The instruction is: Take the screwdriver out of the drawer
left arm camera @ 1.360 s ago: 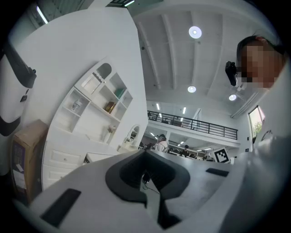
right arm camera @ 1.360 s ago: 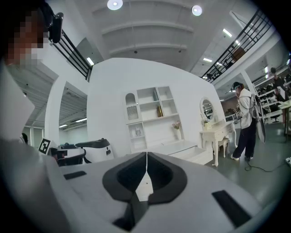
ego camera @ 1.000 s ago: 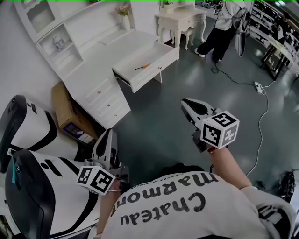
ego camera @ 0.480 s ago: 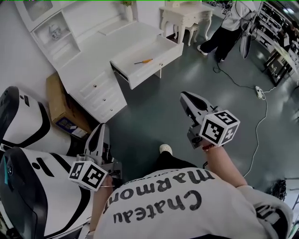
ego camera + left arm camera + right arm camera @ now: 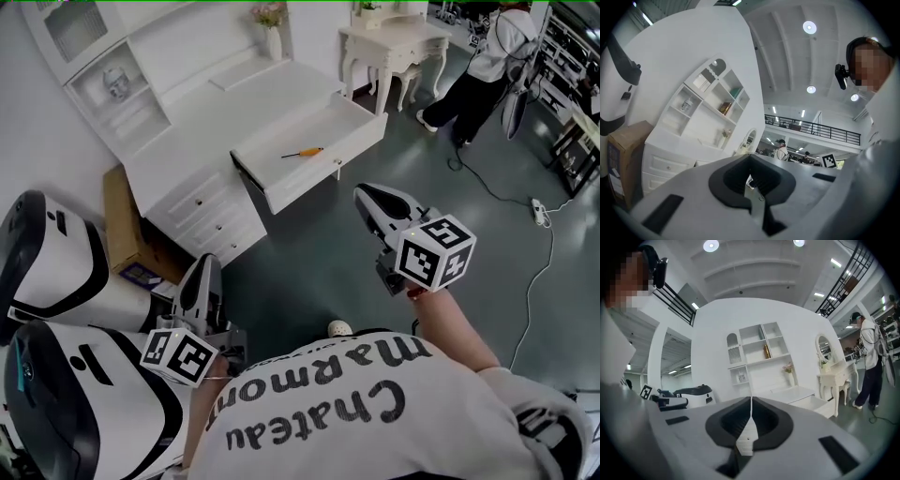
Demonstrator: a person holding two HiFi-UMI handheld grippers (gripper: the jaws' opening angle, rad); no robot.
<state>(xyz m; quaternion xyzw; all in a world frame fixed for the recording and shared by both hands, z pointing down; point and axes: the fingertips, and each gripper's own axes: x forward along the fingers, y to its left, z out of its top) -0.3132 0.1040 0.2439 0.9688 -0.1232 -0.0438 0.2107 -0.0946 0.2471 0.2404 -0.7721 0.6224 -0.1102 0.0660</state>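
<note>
A dark green floor (image 5: 309,262) is spreading beneath a white desk (image 5: 178,159) whose drawer (image 5: 314,178) is standing pulled open. The screwdriver (image 5: 303,152) is lying inside that drawer, ahead of the right gripper (image 5: 366,194) and slightly to its left, well apart from its tip. That gripper's jaws are pressing together on nothing. The left gripper (image 5: 207,266) is sitting farther back, its jaws likewise meeting with nothing between them, and the drawer is ahead to its right.

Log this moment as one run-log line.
screwdriver: lying in open drawer, untouched | left gripper: shut, empty | right gripper: shut, empty | both: over floor, short of drawer
</note>
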